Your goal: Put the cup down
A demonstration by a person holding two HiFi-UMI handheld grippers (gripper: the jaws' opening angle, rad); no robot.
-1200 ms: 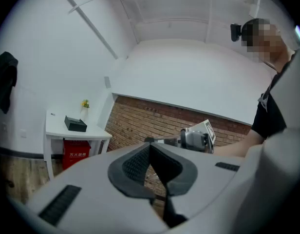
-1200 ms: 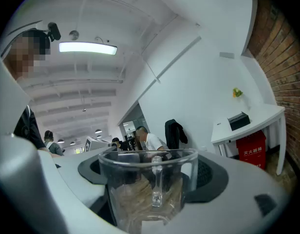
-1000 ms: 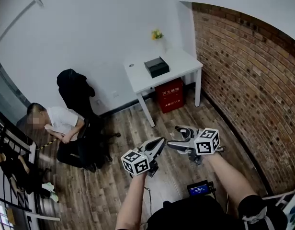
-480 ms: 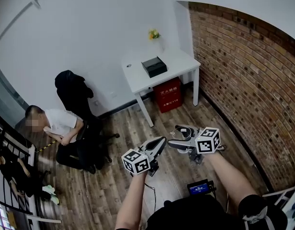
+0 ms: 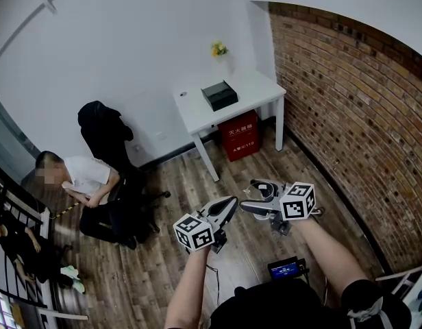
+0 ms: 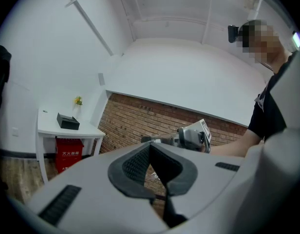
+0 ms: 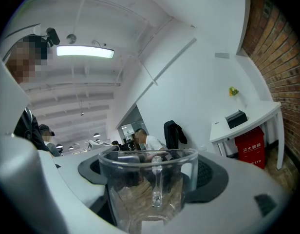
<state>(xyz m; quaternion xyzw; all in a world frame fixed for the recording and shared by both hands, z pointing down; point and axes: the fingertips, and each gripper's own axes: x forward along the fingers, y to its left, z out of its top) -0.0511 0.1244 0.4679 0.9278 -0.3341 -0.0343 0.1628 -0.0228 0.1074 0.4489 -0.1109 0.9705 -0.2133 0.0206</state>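
A clear glass cup (image 7: 151, 191) with a handle sits between the pads of my right gripper (image 7: 150, 174), which is shut on it. In the head view the cup (image 5: 264, 189) hangs above the wooden floor at the tip of the right gripper (image 5: 255, 199). My left gripper (image 5: 227, 206) is beside it at the left, a short gap away, and holds nothing. In the left gripper view its dark pads (image 6: 136, 164) meet, so the left gripper (image 6: 150, 165) is shut. The right gripper (image 6: 190, 138) shows beyond them.
A white table (image 5: 249, 91) stands against the far wall, with a black box (image 5: 220, 94) and yellow flowers (image 5: 218, 49) on it and a red box (image 5: 242, 134) beneath. A brick wall (image 5: 348, 108) runs along the right. A seated person (image 5: 81, 177) and black chair (image 5: 105, 132) are at the left.
The head view has shifted very slightly. Both grippers and the cup keep their places.
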